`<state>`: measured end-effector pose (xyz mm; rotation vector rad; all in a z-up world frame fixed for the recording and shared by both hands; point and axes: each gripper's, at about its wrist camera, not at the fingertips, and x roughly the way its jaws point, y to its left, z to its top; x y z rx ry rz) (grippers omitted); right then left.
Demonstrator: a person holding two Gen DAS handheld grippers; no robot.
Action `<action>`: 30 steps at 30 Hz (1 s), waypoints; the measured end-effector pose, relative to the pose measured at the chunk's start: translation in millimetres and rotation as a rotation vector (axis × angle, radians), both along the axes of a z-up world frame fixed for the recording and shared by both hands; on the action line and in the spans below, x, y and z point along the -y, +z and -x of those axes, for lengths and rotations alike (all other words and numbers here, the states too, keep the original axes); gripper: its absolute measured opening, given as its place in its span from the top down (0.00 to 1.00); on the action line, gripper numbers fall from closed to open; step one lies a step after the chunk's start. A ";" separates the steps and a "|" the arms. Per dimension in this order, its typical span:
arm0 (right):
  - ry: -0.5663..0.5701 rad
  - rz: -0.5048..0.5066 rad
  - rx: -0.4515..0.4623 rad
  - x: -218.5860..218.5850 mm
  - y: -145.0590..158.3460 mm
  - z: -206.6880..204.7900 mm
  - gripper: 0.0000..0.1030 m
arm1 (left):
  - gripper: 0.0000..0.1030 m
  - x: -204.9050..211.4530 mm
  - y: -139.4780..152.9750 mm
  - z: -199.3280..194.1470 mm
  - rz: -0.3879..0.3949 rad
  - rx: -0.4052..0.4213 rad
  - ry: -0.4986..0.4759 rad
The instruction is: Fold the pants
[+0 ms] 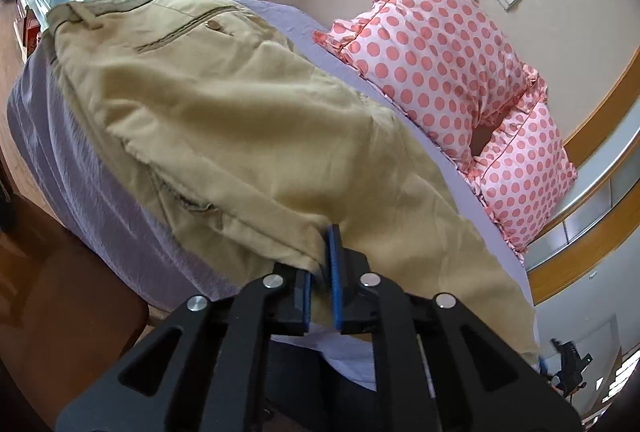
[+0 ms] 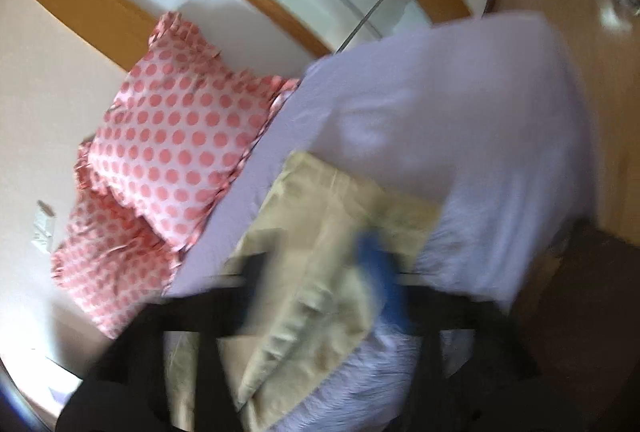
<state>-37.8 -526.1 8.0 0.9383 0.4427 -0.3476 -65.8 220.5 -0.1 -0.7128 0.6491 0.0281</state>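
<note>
Right wrist view: blurred; right gripper (image 2: 320, 264) has pants cloth between its fingers, grip cannot be judged.
Left gripper (image 1: 320, 264): clamped on pants (image 1: 224, 111) fold at 6 o'clock.
Pants: on lilac bed (image 1: 60, 135), waistband toward 11 o'clock.
Pillows (image 1: 432, 47): 2 o'clock.
Free sheet: 12 to 2 o'clock in right view.

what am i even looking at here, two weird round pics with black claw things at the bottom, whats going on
Each picture comes from a fisheye camera mounted on a handheld two-finger gripper; a person holds one in each hand. The round edges are lens distortion.

The left camera shows the left gripper, black with blue pads, closed on an edge of the khaki pants lying on a bed with a lilac sheet. Two pink polka-dot pillows sit by the wall.

The right camera is motion-blurred. The right gripper has pants fabric between its fingers, but whether it is clamped is unclear.
</note>
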 end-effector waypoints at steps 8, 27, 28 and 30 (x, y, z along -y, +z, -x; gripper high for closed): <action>-0.044 0.088 -0.042 -3.9 -13.7 7.7 0.35 | 0.58 -10.7 -1.1 35.6 0.013 0.074 0.063; 0.950 0.358 0.277 -294.9 74.8 -104.1 0.92 | 0.17 -36.7 -7.6 66.4 0.065 0.131 0.174; 1.068 0.401 0.231 -330.4 65.6 -105.0 0.90 | 0.16 -35.5 -6.0 64.7 0.054 0.135 0.164; 1.265 0.536 0.103 -394.9 38.9 -95.3 0.74 | 0.12 -33.3 -4.8 57.8 0.029 0.119 0.134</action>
